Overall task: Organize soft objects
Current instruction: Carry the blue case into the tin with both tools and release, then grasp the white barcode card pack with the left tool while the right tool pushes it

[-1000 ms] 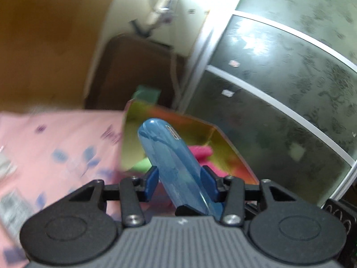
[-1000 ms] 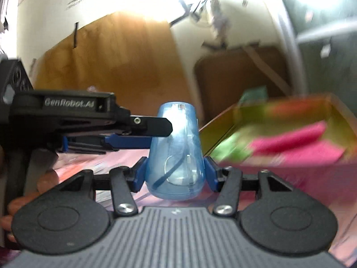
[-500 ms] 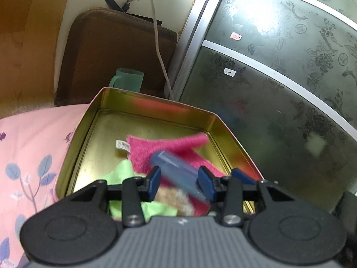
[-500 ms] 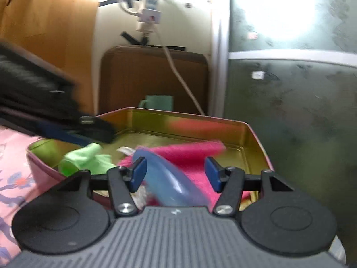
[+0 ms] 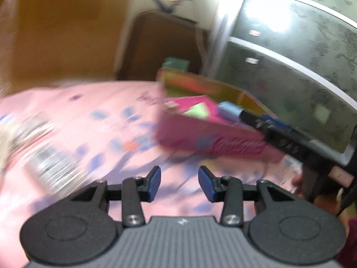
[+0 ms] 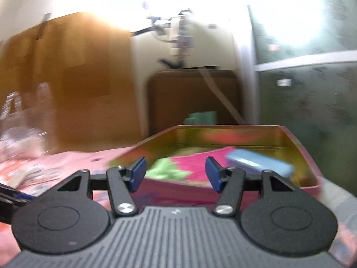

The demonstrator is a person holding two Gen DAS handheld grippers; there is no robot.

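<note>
A blue soft case (image 6: 258,162) lies inside the gold-lined tin box (image 6: 296,140) on a pink cloth (image 6: 196,163), beside a green cloth (image 6: 165,167). My right gripper (image 6: 176,173) is open and empty, just in front of the box's near wall. My left gripper (image 5: 179,182) is open and empty over the pink flowered tablecloth (image 5: 89,120), to the left of the box (image 5: 200,134). The blue case (image 5: 229,109) also shows in the left wrist view, with the right gripper's fingers (image 5: 252,117) beside it. Both views are blurred by motion.
A green mug (image 6: 203,117) stands behind the box against a brown board (image 6: 191,93). A dark glass sliding door (image 5: 290,55) is on the right. Blurred printed packets (image 5: 44,154) lie on the tablecloth at the left. A cable (image 6: 218,89) hangs from the wall.
Both grippers held the blue case a second ago, lowered it into the box and let go. Both have now opened and drawn back; the left one has swung left over the tablecloth.
</note>
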